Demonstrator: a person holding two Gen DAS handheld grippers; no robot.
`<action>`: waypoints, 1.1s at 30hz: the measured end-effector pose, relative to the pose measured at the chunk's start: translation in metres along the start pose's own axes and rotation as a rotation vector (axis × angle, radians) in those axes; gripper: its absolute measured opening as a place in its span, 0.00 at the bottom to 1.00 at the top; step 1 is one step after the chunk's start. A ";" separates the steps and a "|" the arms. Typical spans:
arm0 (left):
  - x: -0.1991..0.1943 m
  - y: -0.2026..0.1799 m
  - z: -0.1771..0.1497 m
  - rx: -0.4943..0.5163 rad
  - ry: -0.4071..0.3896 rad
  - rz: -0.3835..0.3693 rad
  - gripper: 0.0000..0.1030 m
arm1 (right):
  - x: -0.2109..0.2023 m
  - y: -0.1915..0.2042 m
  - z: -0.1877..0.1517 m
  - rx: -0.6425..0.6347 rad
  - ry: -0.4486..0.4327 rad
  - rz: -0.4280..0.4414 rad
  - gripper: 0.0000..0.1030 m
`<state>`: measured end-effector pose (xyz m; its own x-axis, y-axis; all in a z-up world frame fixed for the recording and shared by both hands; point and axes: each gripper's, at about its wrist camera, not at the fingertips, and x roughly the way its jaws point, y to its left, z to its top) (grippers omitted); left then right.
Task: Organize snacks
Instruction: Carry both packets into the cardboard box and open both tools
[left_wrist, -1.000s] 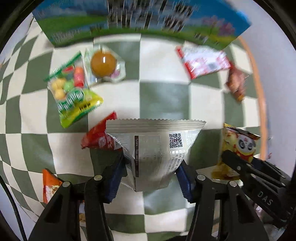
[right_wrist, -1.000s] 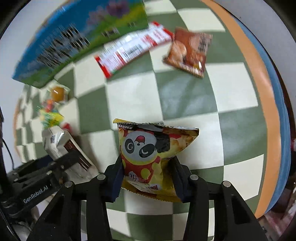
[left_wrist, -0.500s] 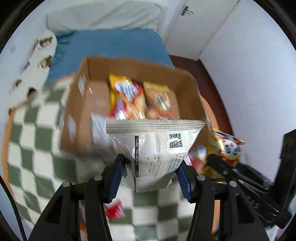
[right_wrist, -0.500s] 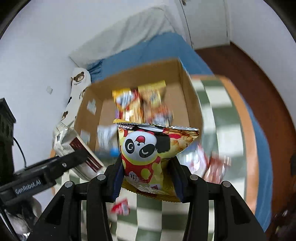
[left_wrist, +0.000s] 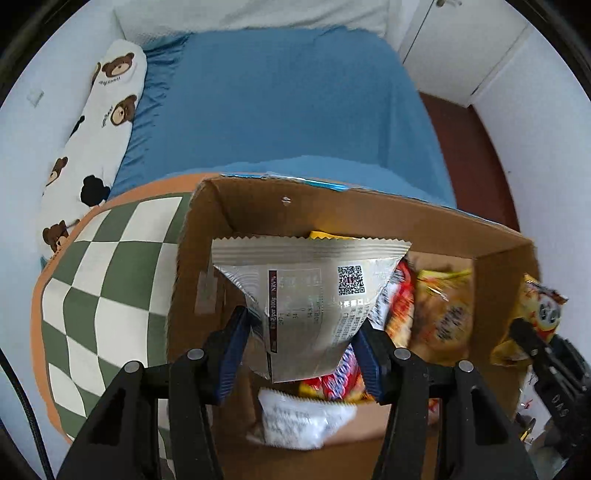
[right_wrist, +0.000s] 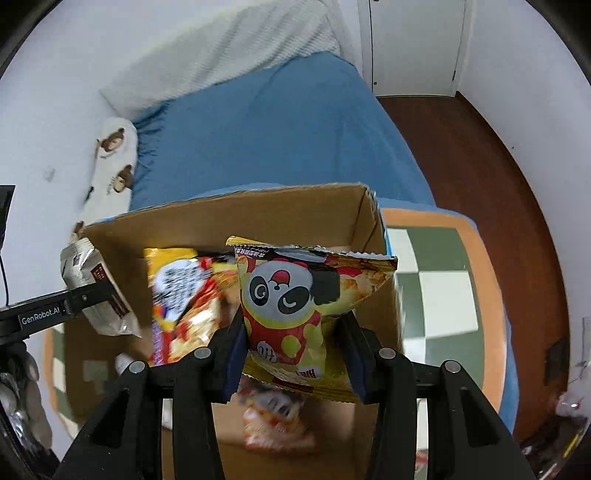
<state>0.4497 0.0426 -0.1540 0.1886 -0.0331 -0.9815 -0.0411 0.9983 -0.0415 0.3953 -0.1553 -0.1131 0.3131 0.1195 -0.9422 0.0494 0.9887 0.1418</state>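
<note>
My left gripper (left_wrist: 301, 332) hangs over the open cardboard box (left_wrist: 332, 218) with a silver snack packet (left_wrist: 314, 288) between its blue pads. Its jaws are opening, though the pads still touch the packet. My right gripper (right_wrist: 293, 328) is shut on a yellow panda snack packet (right_wrist: 295, 295) above the box's (right_wrist: 258, 218) right half. Several snack packets (left_wrist: 439, 314) and a white packet (left_wrist: 299, 421) lie inside the box. In the right wrist view the left gripper (right_wrist: 88, 295) and its silver packet (right_wrist: 83, 266) show at the box's left side.
The box stands on a green-and-white checkered tablecloth (left_wrist: 103, 280) with an orange border. Beyond it lie a blue bed (left_wrist: 277, 110) and a bear-print pillow (left_wrist: 99, 122). Dark wooden floor (right_wrist: 498, 184) and a white door lie to the right.
Both grippers have carried their packets away from the snacks on the checkered cloth to above the open box, which now fills the lower part of both views.
</note>
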 end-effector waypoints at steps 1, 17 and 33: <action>0.007 0.001 0.003 0.001 0.011 -0.006 0.52 | 0.006 0.000 0.003 -0.002 0.006 -0.004 0.47; 0.020 -0.007 0.004 0.024 -0.020 0.007 0.86 | 0.029 -0.003 0.010 0.018 0.036 -0.055 0.93; -0.059 -0.034 -0.082 0.056 -0.191 0.011 0.86 | -0.036 0.013 -0.067 -0.021 -0.090 -0.080 0.93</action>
<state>0.3590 0.0067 -0.1098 0.3718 -0.0181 -0.9281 0.0091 0.9998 -0.0159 0.3209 -0.1407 -0.0980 0.3933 0.0328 -0.9188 0.0577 0.9965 0.0602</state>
